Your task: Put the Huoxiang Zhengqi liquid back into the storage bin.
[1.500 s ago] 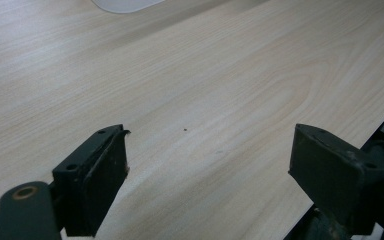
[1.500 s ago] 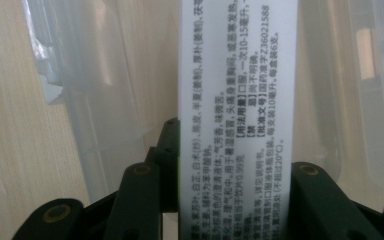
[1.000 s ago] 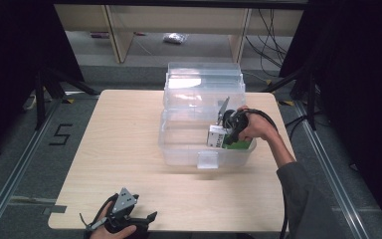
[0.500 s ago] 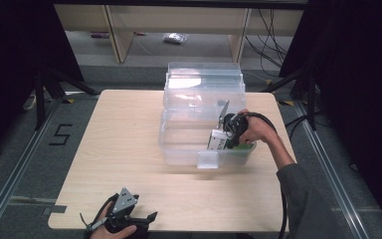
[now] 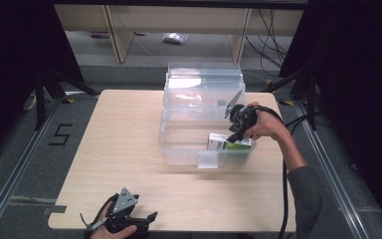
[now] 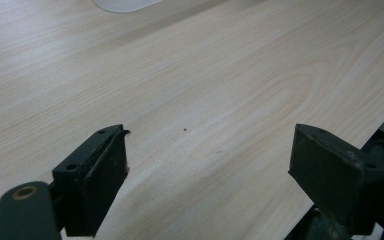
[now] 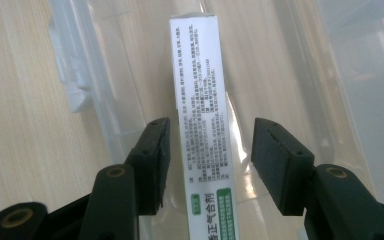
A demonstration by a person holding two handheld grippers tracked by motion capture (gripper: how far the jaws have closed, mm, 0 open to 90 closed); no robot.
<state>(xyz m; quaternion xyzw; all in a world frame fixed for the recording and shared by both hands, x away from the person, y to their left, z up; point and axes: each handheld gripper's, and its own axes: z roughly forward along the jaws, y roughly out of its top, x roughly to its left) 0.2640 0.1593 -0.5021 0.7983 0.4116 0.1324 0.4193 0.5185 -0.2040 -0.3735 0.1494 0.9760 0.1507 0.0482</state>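
One white-and-green printed cardboard carton (image 7: pixel 203 130) lies on the floor of the clear plastic storage bin (image 5: pixel 179 144), and it runs straight between the jaws of the right gripper (image 7: pixel 207 165). Its long axis points directly away from the gripper, parallel to both pads, with the green-labelled end nearest the gripper body and the plain white end far ahead of the jaw tips. Right jaws: released, and they have just been opening; the left-hand pad stands just beside the carton's edge, while the right-hand pad has a visible gap of clear bin floor between it and the carton. Nothing is pressed. In the high view the carton sits in the bin's near right corner, directly below the right gripper.

Left gripper (image 5: pixel 122 219): jaws spread wide, nothing between them, over bare pale wood-grain surface (image 6: pixel 205 75) at the near edge, well apart from the bin.

Judgement: the right hand is by far the nearer; a straight lift away should clear the carton without dragging it.
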